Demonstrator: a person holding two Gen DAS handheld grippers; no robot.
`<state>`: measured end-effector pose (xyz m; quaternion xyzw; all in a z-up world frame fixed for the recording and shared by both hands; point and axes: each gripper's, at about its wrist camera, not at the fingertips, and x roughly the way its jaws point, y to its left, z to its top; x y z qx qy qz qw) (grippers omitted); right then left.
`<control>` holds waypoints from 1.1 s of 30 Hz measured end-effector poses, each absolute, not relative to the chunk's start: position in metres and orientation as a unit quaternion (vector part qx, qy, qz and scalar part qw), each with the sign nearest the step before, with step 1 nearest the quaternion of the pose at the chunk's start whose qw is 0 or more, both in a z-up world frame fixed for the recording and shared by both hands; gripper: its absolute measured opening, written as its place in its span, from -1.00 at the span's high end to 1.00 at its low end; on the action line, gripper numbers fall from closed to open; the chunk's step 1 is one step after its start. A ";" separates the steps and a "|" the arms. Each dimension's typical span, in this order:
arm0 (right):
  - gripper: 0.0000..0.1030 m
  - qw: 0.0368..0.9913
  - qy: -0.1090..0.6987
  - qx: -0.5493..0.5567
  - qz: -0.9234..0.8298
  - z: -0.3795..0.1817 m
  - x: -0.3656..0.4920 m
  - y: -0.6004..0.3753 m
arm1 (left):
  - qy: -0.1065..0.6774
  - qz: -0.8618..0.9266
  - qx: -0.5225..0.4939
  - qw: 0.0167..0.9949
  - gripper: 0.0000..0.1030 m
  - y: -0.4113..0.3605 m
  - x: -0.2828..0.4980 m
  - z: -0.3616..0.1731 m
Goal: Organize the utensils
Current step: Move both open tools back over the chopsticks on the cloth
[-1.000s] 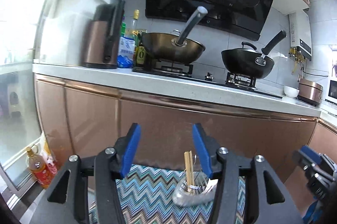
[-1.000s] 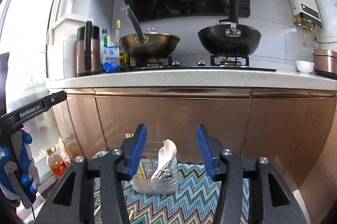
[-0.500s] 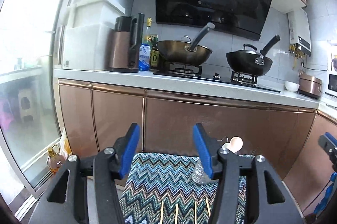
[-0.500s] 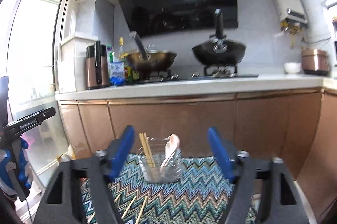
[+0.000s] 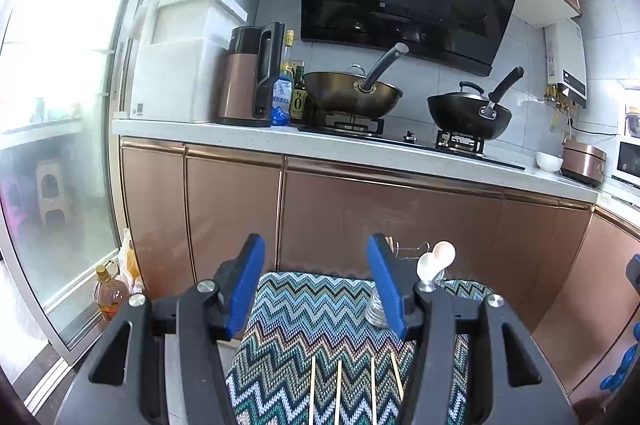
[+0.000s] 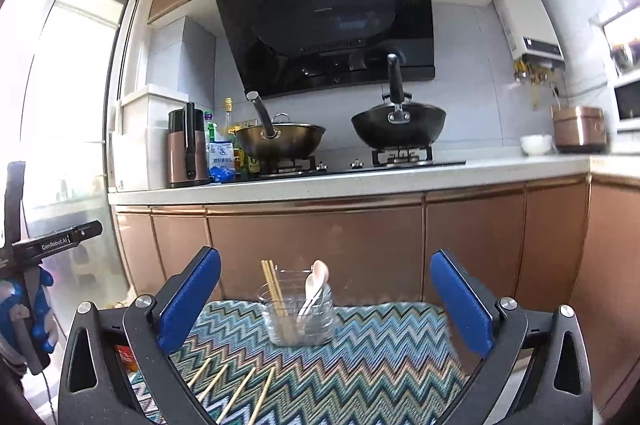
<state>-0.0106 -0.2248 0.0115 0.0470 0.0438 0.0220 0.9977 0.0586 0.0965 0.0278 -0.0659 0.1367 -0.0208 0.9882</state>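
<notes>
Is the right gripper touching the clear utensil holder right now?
Apart. The right wrist view shows the right gripper with jaws opening wide; the clear utensil holder stands beyond them on the zigzag cloth, clear gaps either side.

The tongs [image 6: 324, 305] have blue pads on black arms. Between them, the cloth [image 6: 360, 365] has blue, green and white zigzags. The spoons [image 6: 316, 285] are white.

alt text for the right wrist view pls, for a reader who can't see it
The right gripper, jaws opening and empty, faces a clear utensil holder holding chopsticks and a white spoon on a zigzag cloth. Four loose chopsticks lie nearer; behind are copper cabinets.
</notes>
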 end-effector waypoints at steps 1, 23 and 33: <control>-1.00 0.997 0.046 0.050 0.022 0.009 -0.013 -0.227 | 0.137 -0.020 -0.067 0.988 0.00 0.097 0.056 0.027; -1.00 0.991 0.112 0.065 -0.012 -0.032 -0.008 -0.235 | 0.141 -0.002 -0.021 0.990 0.00 0.090 0.033 0.000; -0.97 0.975 0.220 0.037 0.014 -0.075 0.036 -0.216 | 0.305 -0.076 -0.062 0.947 -0.02 0.085 0.094 -0.064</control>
